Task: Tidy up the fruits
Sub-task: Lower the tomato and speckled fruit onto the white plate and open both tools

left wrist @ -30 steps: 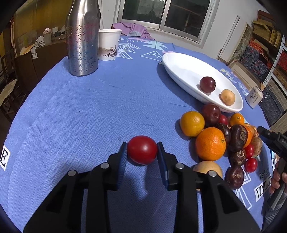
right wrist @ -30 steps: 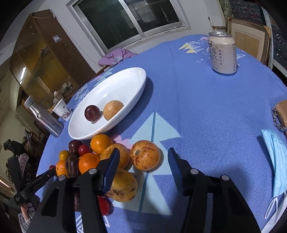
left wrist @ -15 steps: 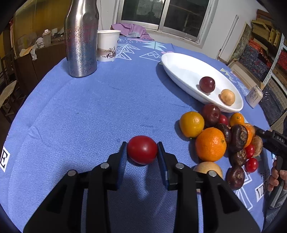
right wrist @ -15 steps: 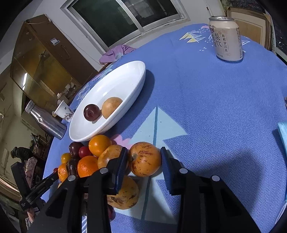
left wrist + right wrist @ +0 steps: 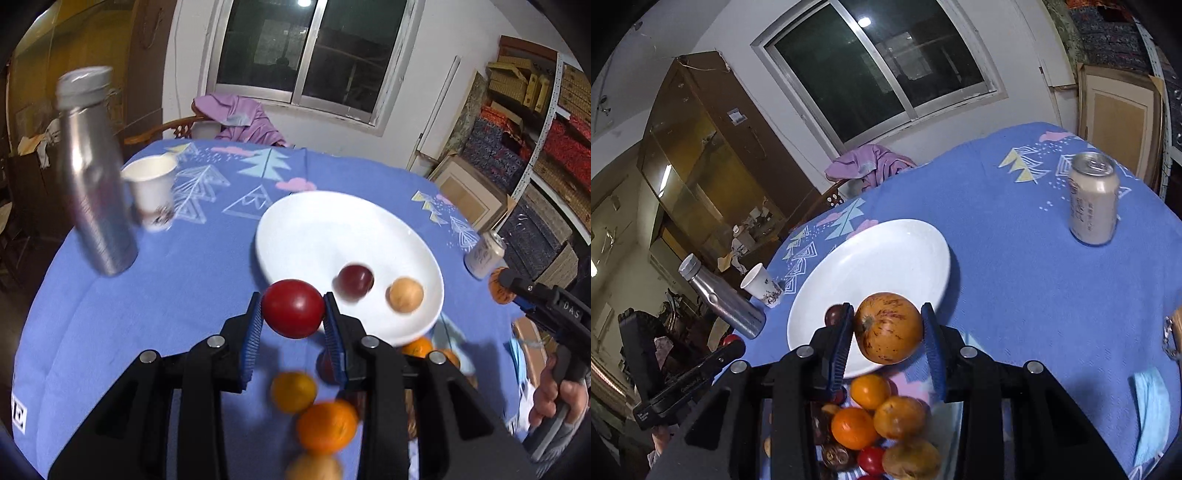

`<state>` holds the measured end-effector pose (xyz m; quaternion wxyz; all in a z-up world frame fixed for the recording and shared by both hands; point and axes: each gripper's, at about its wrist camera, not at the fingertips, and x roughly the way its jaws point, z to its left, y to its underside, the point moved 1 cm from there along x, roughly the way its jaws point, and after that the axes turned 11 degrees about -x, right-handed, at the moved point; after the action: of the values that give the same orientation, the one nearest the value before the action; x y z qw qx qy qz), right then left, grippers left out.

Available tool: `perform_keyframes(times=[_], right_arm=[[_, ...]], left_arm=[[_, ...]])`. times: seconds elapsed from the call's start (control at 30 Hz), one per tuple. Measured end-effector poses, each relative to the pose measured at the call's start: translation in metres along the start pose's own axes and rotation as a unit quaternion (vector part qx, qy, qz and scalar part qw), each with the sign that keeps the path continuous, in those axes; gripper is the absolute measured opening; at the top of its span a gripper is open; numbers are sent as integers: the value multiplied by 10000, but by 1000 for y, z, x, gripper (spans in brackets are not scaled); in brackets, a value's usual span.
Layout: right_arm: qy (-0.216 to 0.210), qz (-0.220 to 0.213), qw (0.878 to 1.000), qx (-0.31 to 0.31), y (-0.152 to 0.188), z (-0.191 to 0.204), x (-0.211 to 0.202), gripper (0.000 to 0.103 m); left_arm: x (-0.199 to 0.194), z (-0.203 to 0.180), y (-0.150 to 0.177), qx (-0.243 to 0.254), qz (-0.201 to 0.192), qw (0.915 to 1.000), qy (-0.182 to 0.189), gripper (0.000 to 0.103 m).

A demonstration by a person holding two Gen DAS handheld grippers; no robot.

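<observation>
Glossy white plate [image 5: 314, 221], matt woven tablecloth [image 5: 184, 288], brushed metal bottle [image 5: 92, 177], paper cup [image 5: 151, 192].

The red tomato [image 5: 293, 308] has been lifted off the tablecloth [image 5: 166, 295] in the left gripper [image 5: 293, 317]; the speckled orange fruit [image 5: 888, 327] has been clamped and raised by the right gripper [image 5: 889, 343], above the white plate [image 5: 886, 254].

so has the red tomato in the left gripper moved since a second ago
Yes. The red tomato has come off the blue cloth and now sits at the white plate's near rim.
</observation>
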<state>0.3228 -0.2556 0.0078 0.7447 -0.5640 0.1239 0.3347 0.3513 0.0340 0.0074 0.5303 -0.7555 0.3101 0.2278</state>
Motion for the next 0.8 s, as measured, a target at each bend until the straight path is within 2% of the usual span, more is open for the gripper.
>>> perform_keyframes(times=[0.1, 0.23, 0.37, 0.4, 0.43, 0.47, 0.7, 0.8], right_arm=[[66, 198, 9997, -95, -8, 6, 34, 38], [343, 515, 9978, -244, -13, 4, 82, 38], [411, 624, 9970, -203, -13, 1, 105, 38], [424, 644, 9966, -276, -14, 3, 108, 38], [437, 673, 9961, -365, -13, 5, 109, 39], [423, 681, 9959, -414, -13, 7, 110, 39], [327, 453, 9978, -347, -19, 3, 90, 40], [233, 288, 9990, -247, -21, 2, 74, 42]], left_arm=[[32, -19, -11, 79, 95, 9999, -112, 32], [69, -23, -18, 139, 300, 9991, -283, 32], [90, -21, -19, 225, 446, 9981, -348, 32], [92, -20, -19, 239, 439, 9981, -354, 34], [94, -20, -20, 272, 447, 9980, -363, 42], [94, -20, -20, 292, 443, 9980, -358, 45], [89, -17, -18, 307, 413, 9980, -361, 47], [76, -13, -17, 252, 310, 9986, -340, 55]])
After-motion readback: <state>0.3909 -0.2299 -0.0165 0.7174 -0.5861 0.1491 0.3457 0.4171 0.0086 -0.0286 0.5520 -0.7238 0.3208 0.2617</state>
